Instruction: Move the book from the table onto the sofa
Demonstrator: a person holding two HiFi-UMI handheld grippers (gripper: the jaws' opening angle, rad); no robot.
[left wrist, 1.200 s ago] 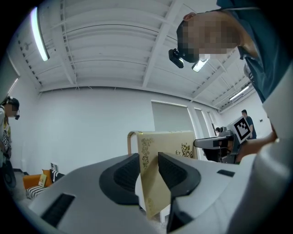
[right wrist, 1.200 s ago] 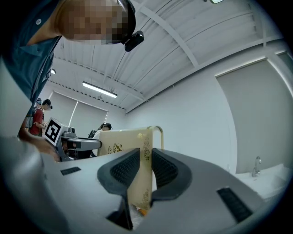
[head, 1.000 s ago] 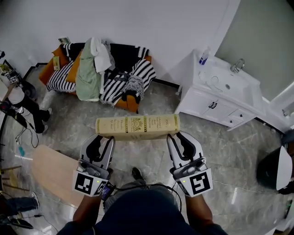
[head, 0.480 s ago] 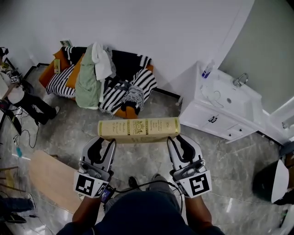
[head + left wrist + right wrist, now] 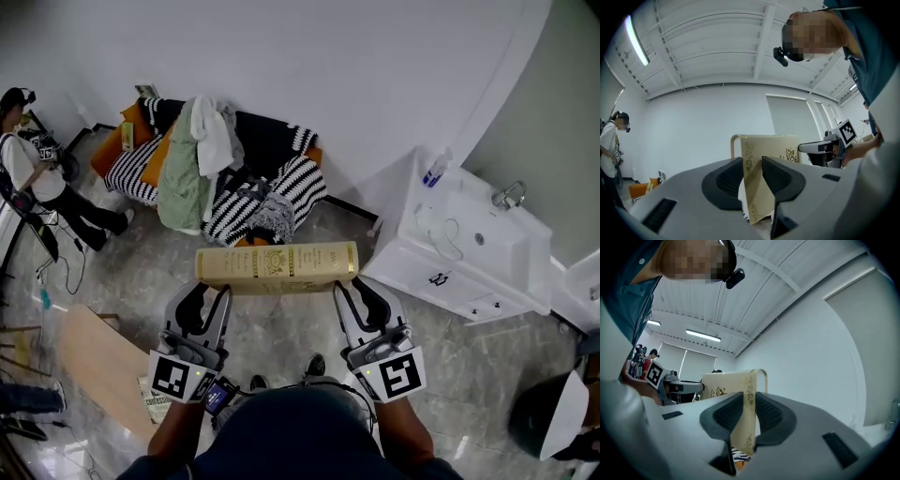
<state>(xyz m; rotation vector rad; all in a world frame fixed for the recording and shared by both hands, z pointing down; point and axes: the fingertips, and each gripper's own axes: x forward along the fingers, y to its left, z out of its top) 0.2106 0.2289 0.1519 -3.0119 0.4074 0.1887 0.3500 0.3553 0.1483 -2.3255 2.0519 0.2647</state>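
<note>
A thick cream book (image 5: 277, 267) with gold ornament on its spine is held level in the air in the head view, spine towards me. My left gripper (image 5: 208, 292) is shut on its left end and my right gripper (image 5: 349, 291) is shut on its right end. In the left gripper view the book (image 5: 761, 180) stands clamped between the two grey jaws; in the right gripper view the book (image 5: 740, 404) is clamped the same way. Just beyond the book stands the orange sofa (image 5: 117, 150), heaped with striped black-and-white cloth (image 5: 272, 192) and a pale green garment (image 5: 183, 173).
A white cabinet with a sink (image 5: 469, 248) stands at the right against the wall. A wooden board (image 5: 98, 361) lies on the floor at lower left. A person (image 5: 37, 183) stands at the far left beside the sofa. A dark bag (image 5: 553, 417) sits at lower right.
Both grippers have carried the book forward towards the sofa; the sofa and sink cabinet now sit lower and nearer in the head view. Both grips are unchanged.
</note>
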